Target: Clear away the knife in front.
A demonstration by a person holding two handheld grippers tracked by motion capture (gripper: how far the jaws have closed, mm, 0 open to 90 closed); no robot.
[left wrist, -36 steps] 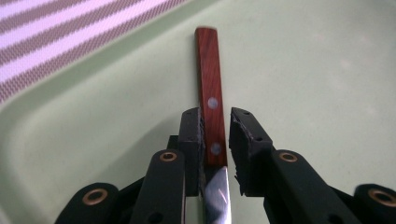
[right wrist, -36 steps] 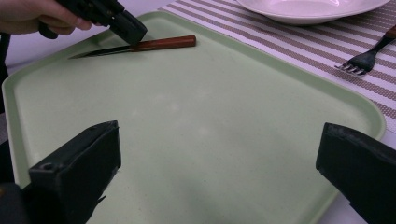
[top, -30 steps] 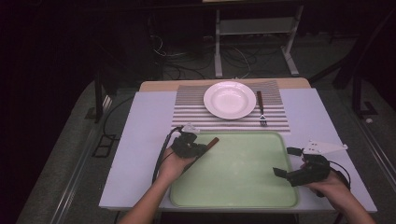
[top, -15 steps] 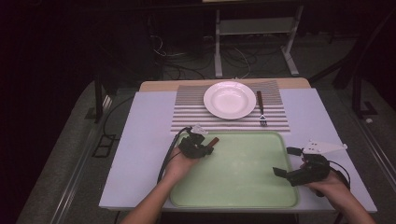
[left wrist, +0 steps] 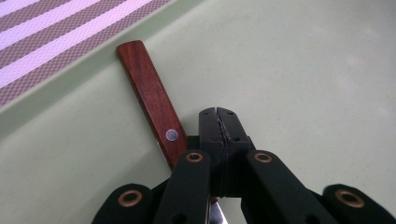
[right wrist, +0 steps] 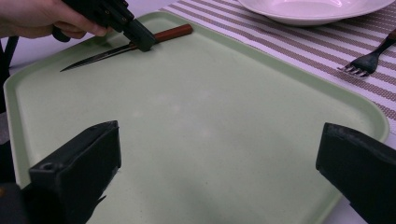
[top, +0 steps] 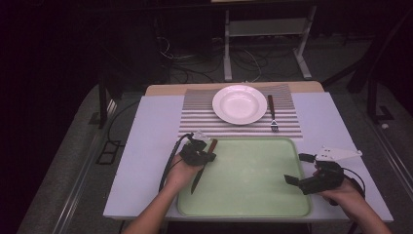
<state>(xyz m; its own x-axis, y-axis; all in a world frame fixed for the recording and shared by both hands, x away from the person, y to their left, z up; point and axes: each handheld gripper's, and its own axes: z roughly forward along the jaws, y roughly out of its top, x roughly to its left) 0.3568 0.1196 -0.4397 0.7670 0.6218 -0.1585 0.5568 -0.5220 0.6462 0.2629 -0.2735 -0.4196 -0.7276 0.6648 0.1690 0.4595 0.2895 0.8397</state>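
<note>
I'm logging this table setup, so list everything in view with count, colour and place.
knife: one, red-brown wooden handle with dark blade, at the tray's far left corner, clamped in the left gripper
tray: one, pale green, on the near middle of the table
plate: one, white, on the placemat beyond the tray
fork: one, dark handle, on the placemat to the right of the plate
placemat: one, brown and white stripes, at the far side of the table
table: one, pale top
left gripper: one, black, fingers shut on the knife, over the tray's left edge
right gripper: one, black, fingers open, at the tray's right edge
hands: two, one holding each gripper
</note>
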